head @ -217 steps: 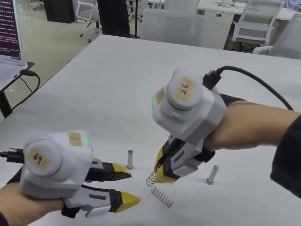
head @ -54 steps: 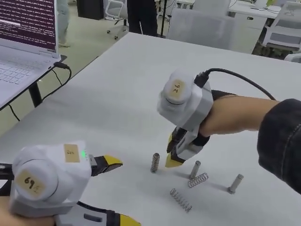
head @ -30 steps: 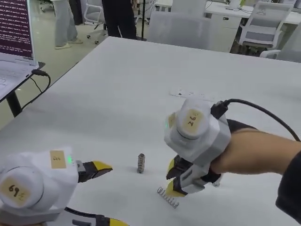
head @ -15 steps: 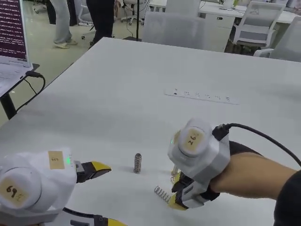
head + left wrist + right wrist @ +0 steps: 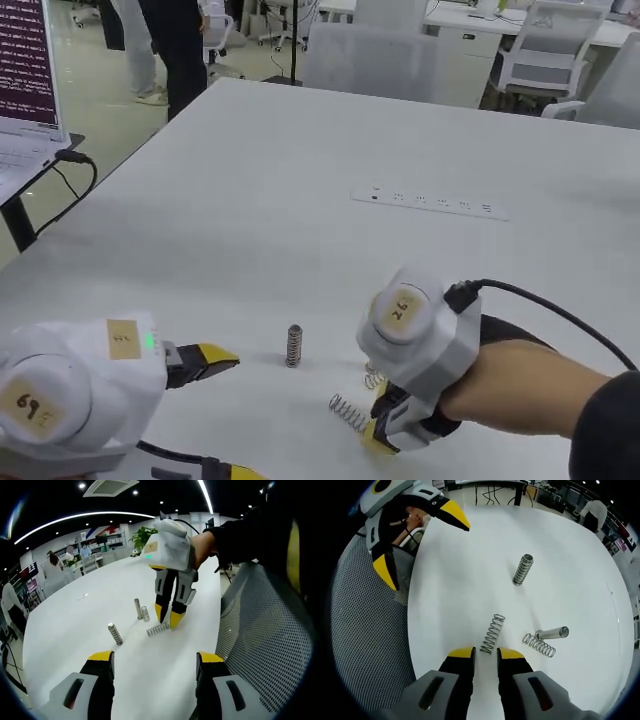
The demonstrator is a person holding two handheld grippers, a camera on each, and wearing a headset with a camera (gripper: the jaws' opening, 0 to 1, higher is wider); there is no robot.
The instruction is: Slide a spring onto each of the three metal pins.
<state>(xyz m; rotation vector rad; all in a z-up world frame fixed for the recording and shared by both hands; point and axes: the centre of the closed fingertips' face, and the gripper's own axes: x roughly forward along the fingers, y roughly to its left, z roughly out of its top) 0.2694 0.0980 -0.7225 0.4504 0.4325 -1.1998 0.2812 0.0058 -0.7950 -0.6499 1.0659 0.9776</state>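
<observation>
Counter [image 5: 300, 200]: white; carries the pins and springs
Left tongs [image 5: 156, 657]: wide, holding nothing; low over the counter's near side, well apart from the parts
Right tongs [image 5: 486, 654]: a narrow gap, gripping nothing; tips down at the near end of the loose spring
Sprung pin [image 5: 522, 569]: upright; a spring sits over it
Bare pin [image 5: 551, 632]: second spring [image 5: 538, 645] just beside its base
Loose spring [image 5: 492, 633]: flat on the counter, between the two pins

White left gripper [image 5: 155, 657] (tagged 69) and right gripper [image 5: 485, 653] (26), both yellow-tipped; black cable [image 5: 540, 305], dark sleeve [image 5: 610, 430].
</observation>
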